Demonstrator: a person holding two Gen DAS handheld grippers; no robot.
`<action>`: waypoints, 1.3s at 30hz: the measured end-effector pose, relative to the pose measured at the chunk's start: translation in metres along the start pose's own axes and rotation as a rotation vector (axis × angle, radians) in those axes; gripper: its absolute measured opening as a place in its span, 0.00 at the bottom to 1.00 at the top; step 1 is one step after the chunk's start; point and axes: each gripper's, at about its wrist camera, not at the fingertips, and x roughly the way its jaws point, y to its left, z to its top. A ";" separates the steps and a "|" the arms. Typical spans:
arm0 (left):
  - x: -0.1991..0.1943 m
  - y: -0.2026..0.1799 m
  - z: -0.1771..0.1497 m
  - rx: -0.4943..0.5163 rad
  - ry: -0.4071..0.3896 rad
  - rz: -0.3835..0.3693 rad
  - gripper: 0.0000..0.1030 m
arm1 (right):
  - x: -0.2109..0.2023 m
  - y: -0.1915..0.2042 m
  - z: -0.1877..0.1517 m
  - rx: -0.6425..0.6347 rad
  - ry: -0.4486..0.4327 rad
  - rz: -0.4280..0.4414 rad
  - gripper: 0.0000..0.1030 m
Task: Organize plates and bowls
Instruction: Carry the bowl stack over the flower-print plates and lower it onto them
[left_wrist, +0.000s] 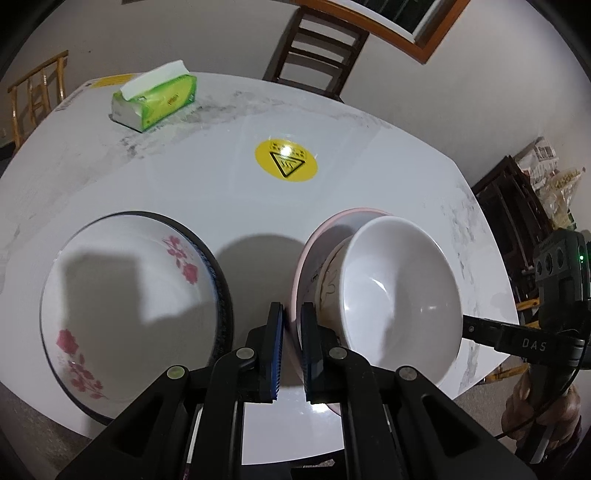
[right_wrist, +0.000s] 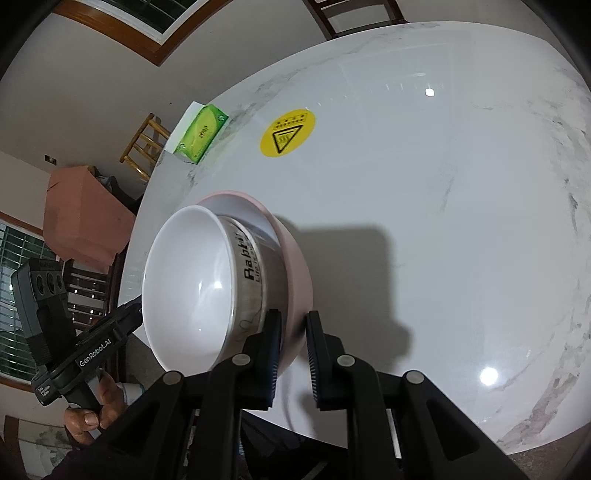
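L wrist view:
L claw (left_wrist: 291, 347): pinching near rim of pink bowl (left_wrist: 301, 266). Keep your hold even, don't twist.
White bowl (left_wrist: 399, 295): tilted inside the pink one, smooth, glossy, deep.
Flower plate (left_wrist: 129, 306): left on the table (left_wrist: 221, 184), dark rim, shallow.

R wrist view:
R claw (right_wrist: 291, 350): pinching pink bowl (right_wrist: 295, 280) wall on its side. Move w/ L together, slow; the stack looks slippery.
White bowl (right_wrist: 188, 280): leans left, printed bowl (right_wrist: 255, 273) under it.

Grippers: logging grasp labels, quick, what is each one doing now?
Left gripper: shut on the pink bowl rim.
Right gripper: shut on the same pink bowl's wall.
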 end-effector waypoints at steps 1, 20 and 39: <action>-0.002 0.001 0.001 -0.004 -0.005 0.002 0.06 | 0.001 0.003 0.001 -0.003 0.000 0.003 0.14; -0.069 0.058 0.010 -0.103 -0.121 0.073 0.06 | 0.024 0.090 0.031 -0.101 0.017 0.087 0.14; -0.093 0.141 -0.006 -0.242 -0.141 0.139 0.06 | 0.093 0.153 0.035 -0.152 0.126 0.121 0.14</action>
